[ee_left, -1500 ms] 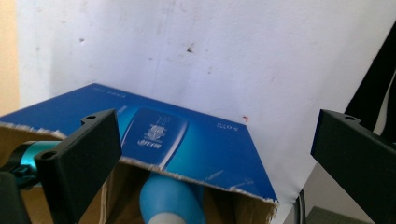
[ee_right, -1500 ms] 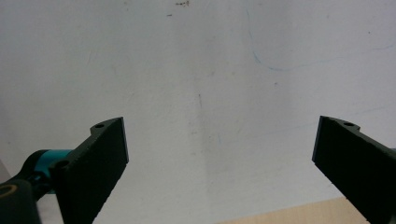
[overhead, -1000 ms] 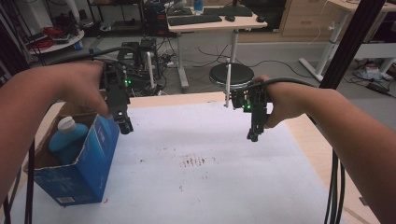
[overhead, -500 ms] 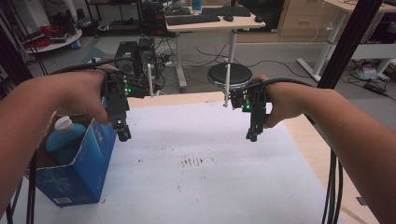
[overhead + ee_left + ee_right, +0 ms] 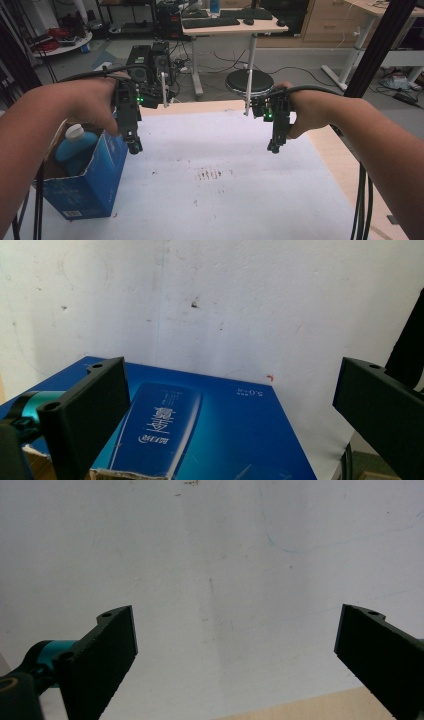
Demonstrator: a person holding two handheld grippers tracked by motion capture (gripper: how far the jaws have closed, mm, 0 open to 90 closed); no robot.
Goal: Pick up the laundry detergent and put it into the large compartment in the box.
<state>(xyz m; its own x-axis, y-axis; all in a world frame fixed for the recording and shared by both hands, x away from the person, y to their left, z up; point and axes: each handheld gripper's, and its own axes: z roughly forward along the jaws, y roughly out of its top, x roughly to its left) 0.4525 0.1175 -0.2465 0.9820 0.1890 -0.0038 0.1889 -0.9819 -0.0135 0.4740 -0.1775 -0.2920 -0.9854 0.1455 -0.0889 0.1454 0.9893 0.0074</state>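
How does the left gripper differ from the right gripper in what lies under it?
The left gripper hangs beside the blue box that holds a bottle; the right gripper hangs over bare white table cover. The left gripper view looks onto the box's printed side; the right gripper view onto blank sheet. Both are open, holding nothing.

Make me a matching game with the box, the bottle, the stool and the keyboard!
Things:
1. blue box
2. bottle
3. stool
4. keyboard

Places:
A. on the far desk
B. on the floor past the table
C. inside the box
D. at the table's left edge, by the left gripper

Pairs: 1-D, 2-C, 3-B, 4-A
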